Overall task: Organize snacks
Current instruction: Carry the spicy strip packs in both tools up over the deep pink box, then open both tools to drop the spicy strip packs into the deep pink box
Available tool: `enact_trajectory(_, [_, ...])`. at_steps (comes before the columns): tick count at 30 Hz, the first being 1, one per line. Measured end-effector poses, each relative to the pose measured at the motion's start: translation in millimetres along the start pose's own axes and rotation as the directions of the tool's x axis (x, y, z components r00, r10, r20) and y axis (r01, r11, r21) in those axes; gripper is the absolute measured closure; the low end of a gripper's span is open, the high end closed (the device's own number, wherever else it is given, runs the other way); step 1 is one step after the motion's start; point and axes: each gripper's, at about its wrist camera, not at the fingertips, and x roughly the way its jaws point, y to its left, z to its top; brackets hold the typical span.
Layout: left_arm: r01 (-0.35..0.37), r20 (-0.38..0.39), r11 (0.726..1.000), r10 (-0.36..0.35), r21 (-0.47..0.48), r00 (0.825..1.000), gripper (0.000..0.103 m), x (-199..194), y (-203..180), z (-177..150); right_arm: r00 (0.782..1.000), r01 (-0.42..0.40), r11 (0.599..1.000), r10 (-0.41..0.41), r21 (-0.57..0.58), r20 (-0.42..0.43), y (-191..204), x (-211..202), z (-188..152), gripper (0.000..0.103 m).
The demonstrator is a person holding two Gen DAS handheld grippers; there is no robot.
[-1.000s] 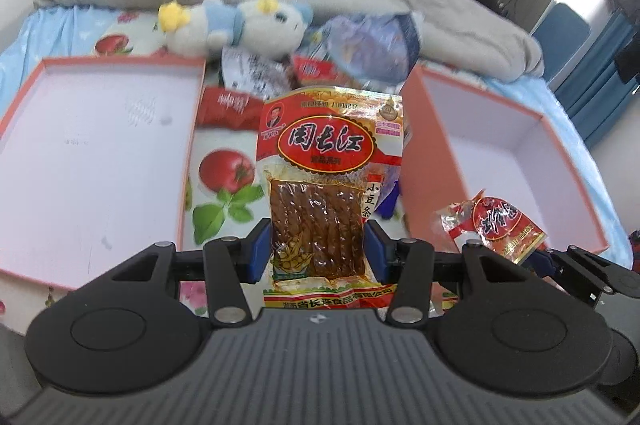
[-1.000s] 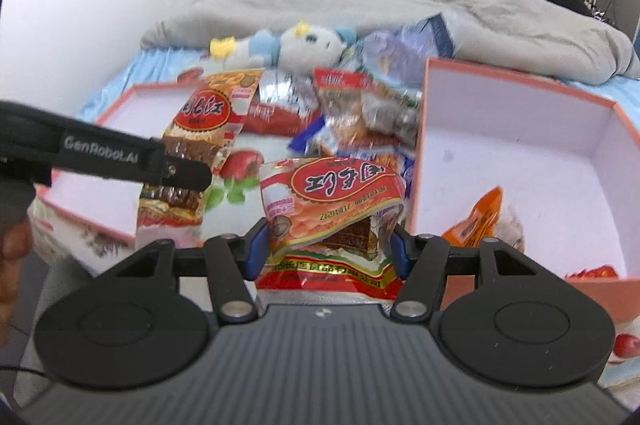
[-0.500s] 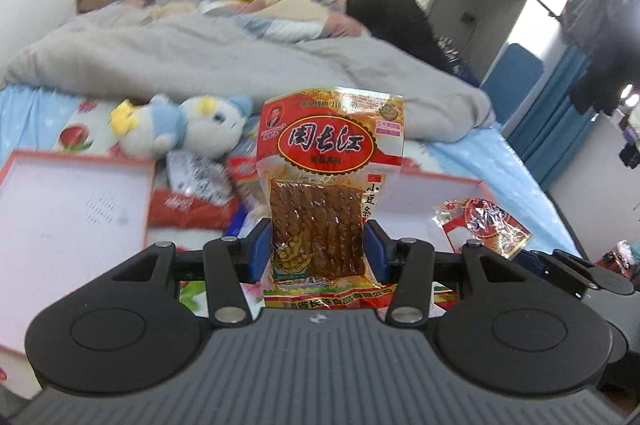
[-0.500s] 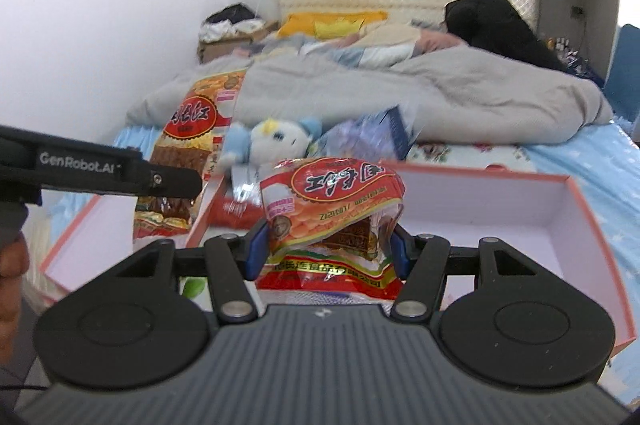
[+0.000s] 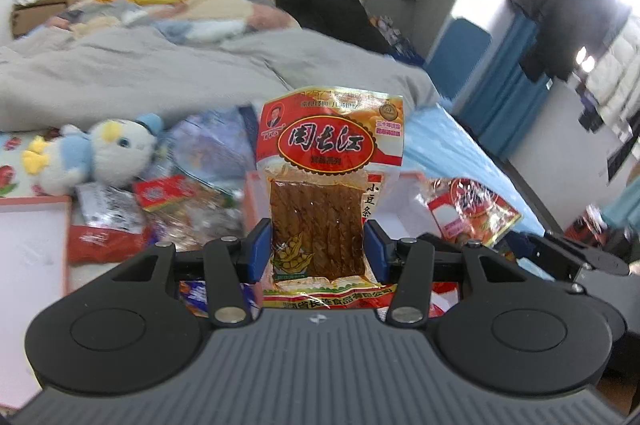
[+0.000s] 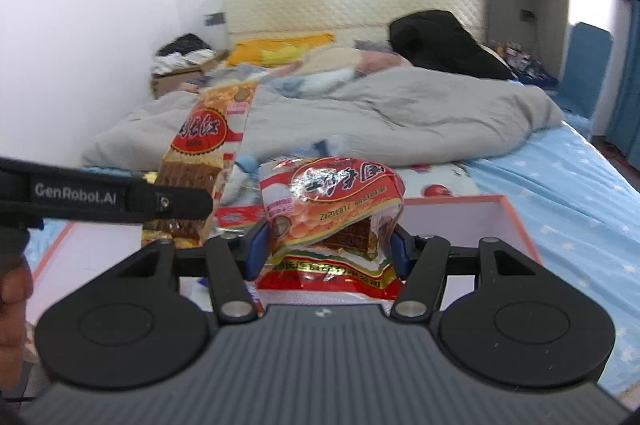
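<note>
We hold a claw in each hand, up above the bed (image 6: 580, 185). Our left claw (image 5: 318, 253) is closed on a tall snack bag (image 5: 326, 193) with brown strips showing through its clear window. The bag stands upright between the two blue pads (image 5: 259, 252), and its red top sticks up high.

Our right claw (image 6: 327, 251) is closed on a second snack bag (image 6: 330, 209). This one is red and puffy, and its top folds over a little to the right.

Down on the bed we see a pile of loose snacks (image 5: 168, 209) between two pink boxes. The left box (image 5: 28, 257) shows its white floor. The right box (image 6: 516, 221) sits just behind our right claw. A white and blue plush toy (image 5: 96, 157) lies beside the pile, in front of a grey blanket (image 5: 140, 73).

From the right view, our left claw's bag hangs over the left box's edge.
</note>
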Motion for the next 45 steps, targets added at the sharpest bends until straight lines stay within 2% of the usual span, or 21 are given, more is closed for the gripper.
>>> enact_trajectory(5, [0.023,-0.105,1.0,-0.021,0.014,0.994,0.049,54,-14,-6,0.996,0.059,0.998,-0.056,0.029,-0.076,-36,21,-11,0.042])
enact_trajectory(9, [0.022,-0.188,0.999,-0.015,0.031,0.982,0.049,93,-20,-14,0.987,0.089,0.995,-0.081,0.054,-0.14,-59,43,-23,0.042])
enact_trajectory(14, [0.014,-0.267,0.998,0.004,0.065,0.964,0.049,125,-23,-20,0.973,0.081,0.994,-0.061,0.079,-0.223,-72,65,-41,0.042])
enact_trajectory(18, [-0.013,-0.295,0.997,0.034,0.073,0.955,0.049,140,-21,-21,0.959,0.077,0.992,-0.045,0.104,-0.28,-80,81,-52,0.041])
enact_trajectory(23, [-0.033,-0.295,0.994,0.061,0.1,0.953,0.048,141,-25,-22,0.947,0.078,0.992,-0.042,0.099,-0.32,-82,87,-60,0.04])
enact_trajectory(28, [-0.044,-0.3,0.995,0.07,0.093,0.951,0.047,136,-27,-24,0.944,0.071,0.99,-0.027,0.12,-0.33,-88,84,-65,0.039])
enact_trajectory(30, [-0.055,-0.302,0.994,0.08,0.09,0.95,0.039,136,-26,-23,0.945,0.071,0.989,-0.026,0.126,-0.326,-89,82,-65,0.034])
enact_trajectory(32, [-0.054,-0.304,0.995,0.077,0.083,0.949,0.037,134,-24,-23,0.947,0.074,0.988,-0.028,0.133,-0.32,-90,79,-64,0.031])
enact_trajectory(34, [-0.058,-0.298,0.995,0.078,0.075,0.951,0.037,131,-23,-23,0.951,0.06,0.988,-0.014,0.139,-0.31,-92,74,-64,0.02])
enact_trajectory(38, [-0.056,-0.278,0.996,0.075,0.075,0.958,0.036,120,-25,-21,0.957,0.046,0.988,0.0,0.151,-0.29,-92,66,-63,0.02])
enact_trajectory(41, [-0.059,-0.265,0.995,0.079,0.081,0.961,0.023,111,-28,-19,0.963,0.039,0.987,0.005,0.157,-0.269,-89,59,-61,0.02])
enact_trajectory(43, [-0.062,-0.24,0.995,0.078,0.073,0.968,0.02,102,-30,-17,0.969,0.036,0.987,0.004,0.159,-0.247,-86,52,-58,0.02])
enact_trajectory(45, [-0.052,-0.221,0.997,0.064,0.058,0.973,0.012,95,-31,-15,0.974,0.032,0.989,0.002,0.144,-0.226,-82,46,-55,0.02])
